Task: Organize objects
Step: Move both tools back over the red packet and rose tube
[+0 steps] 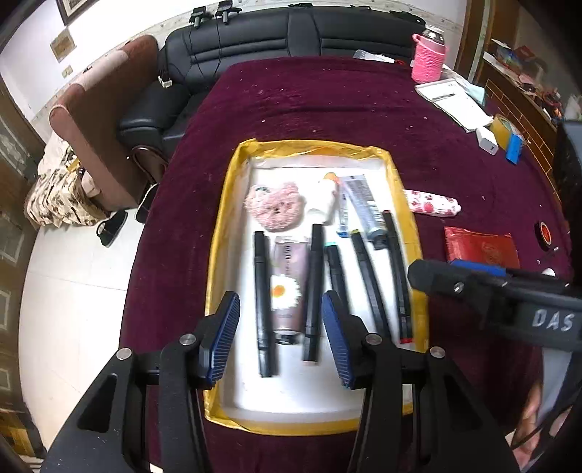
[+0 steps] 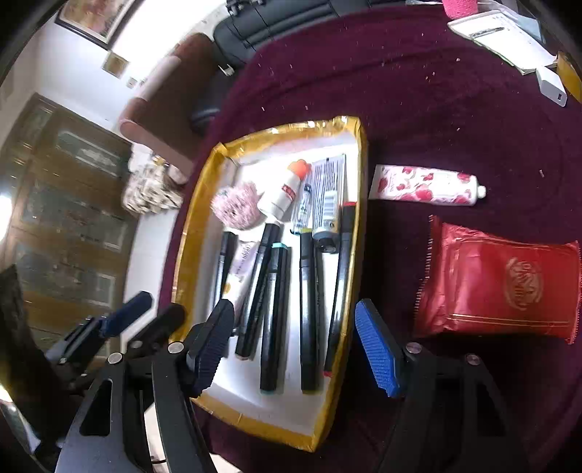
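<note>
A yellow-rimmed white tray [image 1: 225, 233] [image 2: 189, 247] lies on the maroon cloth. It holds several black markers [image 1: 262, 309] [image 2: 276, 313], a daisy-print tube [image 1: 287, 262], a pink fluffy piece [image 1: 272, 207] [image 2: 236, 205], a white bottle with an orange cap [image 1: 323, 196] [image 2: 283, 193] and a grey tube [image 1: 360, 196] [image 2: 329, 189]. My left gripper [image 1: 280, 296] hangs open over the daisy tube and grips nothing. The right gripper [image 2: 295, 303] stands open above the tray's right-hand markers, also empty. On the cloth to the tray's right lie a strawberry-print tube [image 1: 433, 203] [image 2: 425, 185] and a red packet [image 1: 480, 247] [image 2: 502, 287].
At the table's far right stand a pink crochet-covered bottle [image 1: 429, 58], papers [image 1: 454, 102], a white charger [image 1: 487, 140] and a yellow tape roll [image 1: 503, 127]. A black tape roll [image 1: 545, 233] lies near the red packet. A black sofa [image 1: 291, 32] stands behind the table.
</note>
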Tool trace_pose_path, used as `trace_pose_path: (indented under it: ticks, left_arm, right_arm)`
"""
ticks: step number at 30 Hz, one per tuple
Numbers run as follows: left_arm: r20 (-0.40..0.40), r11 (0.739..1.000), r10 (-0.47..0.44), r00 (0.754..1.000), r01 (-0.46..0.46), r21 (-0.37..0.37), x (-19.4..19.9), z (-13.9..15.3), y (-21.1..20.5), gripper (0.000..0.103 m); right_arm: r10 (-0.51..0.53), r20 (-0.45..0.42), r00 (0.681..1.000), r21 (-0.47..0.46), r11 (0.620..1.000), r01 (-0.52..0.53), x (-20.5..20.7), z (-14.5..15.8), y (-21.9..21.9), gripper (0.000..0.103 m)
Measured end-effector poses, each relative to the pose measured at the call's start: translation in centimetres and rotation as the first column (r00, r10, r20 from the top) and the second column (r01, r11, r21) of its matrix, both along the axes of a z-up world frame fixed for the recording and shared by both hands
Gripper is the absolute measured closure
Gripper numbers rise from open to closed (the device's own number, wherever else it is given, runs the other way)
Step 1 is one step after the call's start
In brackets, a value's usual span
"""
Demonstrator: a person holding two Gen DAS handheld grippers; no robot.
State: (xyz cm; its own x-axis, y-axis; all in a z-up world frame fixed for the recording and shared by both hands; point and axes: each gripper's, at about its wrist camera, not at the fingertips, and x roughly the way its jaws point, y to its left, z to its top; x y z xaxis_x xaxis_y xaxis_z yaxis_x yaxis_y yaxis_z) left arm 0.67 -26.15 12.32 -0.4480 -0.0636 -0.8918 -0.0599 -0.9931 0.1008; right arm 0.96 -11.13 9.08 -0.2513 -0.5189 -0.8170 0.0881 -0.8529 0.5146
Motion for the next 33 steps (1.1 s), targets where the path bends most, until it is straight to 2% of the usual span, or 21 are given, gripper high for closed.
trace_pose_path:
  ticks: [6,14,26,33]
  left_arm:
    - [0.000,1.000,-0.014,1.000,0.014,-0.020,1.3,0.8,4.0,0.058]
    - [0.013,0.998,-0.049,0.999,0.050,-0.024,2.5,0.9,9.5,0.058]
    - [0.094,0.995,-0.097,0.991,0.095,0.033,2.1,-1.8,16.9,0.058]
    - [0.123,0.993,-0.116,0.986,0.113,0.033,1.4,-3.4,19.6,0.058]
  right_arm:
    - [-0.031,-0.047,0.998,-0.017,0.999,0.030,0.7,1.6,4.4,0.036]
    - [-0.131,-0.036,0.991,-0.030,0.991,0.130,1.2,1.0,12.7,0.036]
    - [-0.274,-0.011,0.962,0.001,0.962,0.274,2.3,-0.4,24.5,0.036]
    - [-0.300,0.004,0.954,0.011,0.954,0.300,2.4,-1.2,28.0,0.036]
